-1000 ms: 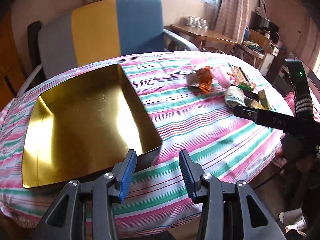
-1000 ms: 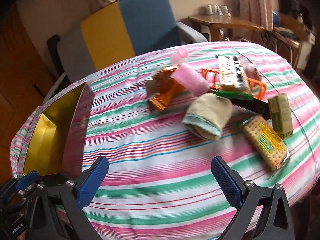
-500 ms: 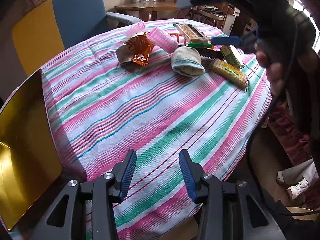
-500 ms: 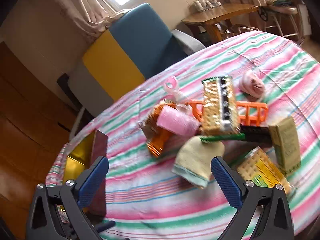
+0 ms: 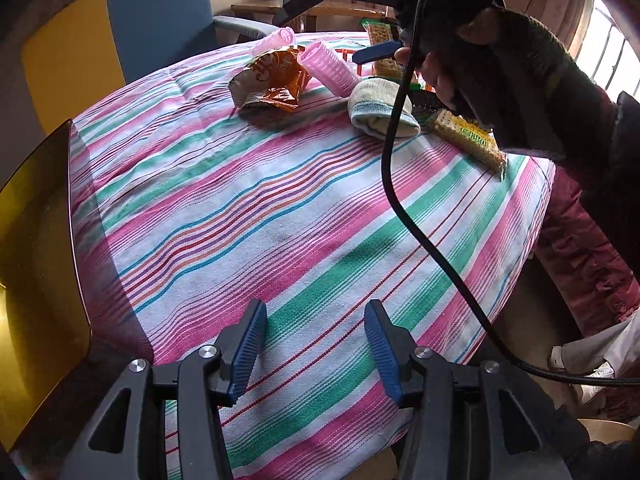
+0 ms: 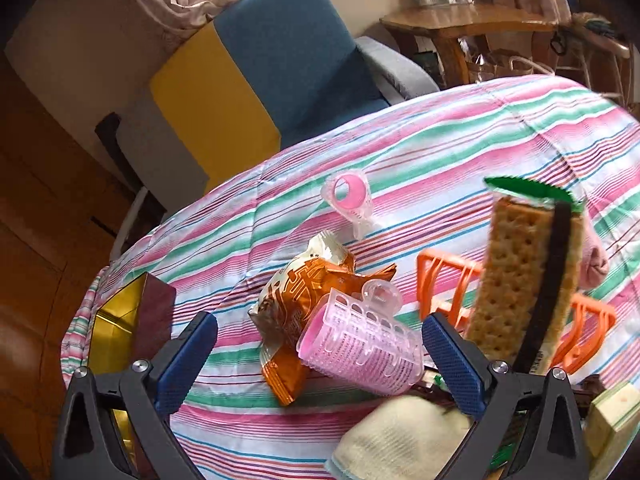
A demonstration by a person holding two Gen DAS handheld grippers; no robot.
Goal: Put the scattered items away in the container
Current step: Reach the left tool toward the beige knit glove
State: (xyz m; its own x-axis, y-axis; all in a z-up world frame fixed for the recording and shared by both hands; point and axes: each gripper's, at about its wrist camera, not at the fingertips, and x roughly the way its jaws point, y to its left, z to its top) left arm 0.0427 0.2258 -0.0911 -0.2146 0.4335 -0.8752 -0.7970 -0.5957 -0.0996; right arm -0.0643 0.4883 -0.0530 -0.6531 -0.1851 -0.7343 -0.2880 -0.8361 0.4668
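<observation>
Nothing looks tidied yet, judging by what shows: the gold container (image 5: 36, 264) sits at the left edge of the striped tablecloth (image 5: 280, 208), and the part of its inside that is visible holds nothing, though most of it falls outside both views. All the scattered items lie in a heap at the far right side of the table, well apart from the container.

The left gripper (image 5: 316, 344) hangs over bare cloth near the front edge, jaws apart and holding nothing. The right gripper (image 6: 320, 360) is down over the heap, jaws spread wide, with the pink hair roller (image 6: 360, 348) lying between its fingers; no pad appears to touch it, but the close, slightly blurred view makes that hard to be sure of.

Around the roller: an orange snack packet (image 6: 304, 304) touching it on the left, a cream folded cloth (image 6: 400, 440) just on the near side, an orange plastic hanger (image 6: 448, 280) behind, and a cracker pack (image 6: 516, 280) lying across the hanger. A second, smaller pink roller (image 6: 348, 200) lies farther off. Another cracker pack (image 5: 468, 140) sits at the right of the cloth in the left view.

The crowding is the main obstacle: closing on the roller could drag the packet or the cloth along. The right gripper's cable (image 5: 400, 184) trails across the table between the heap and the container
</observation>
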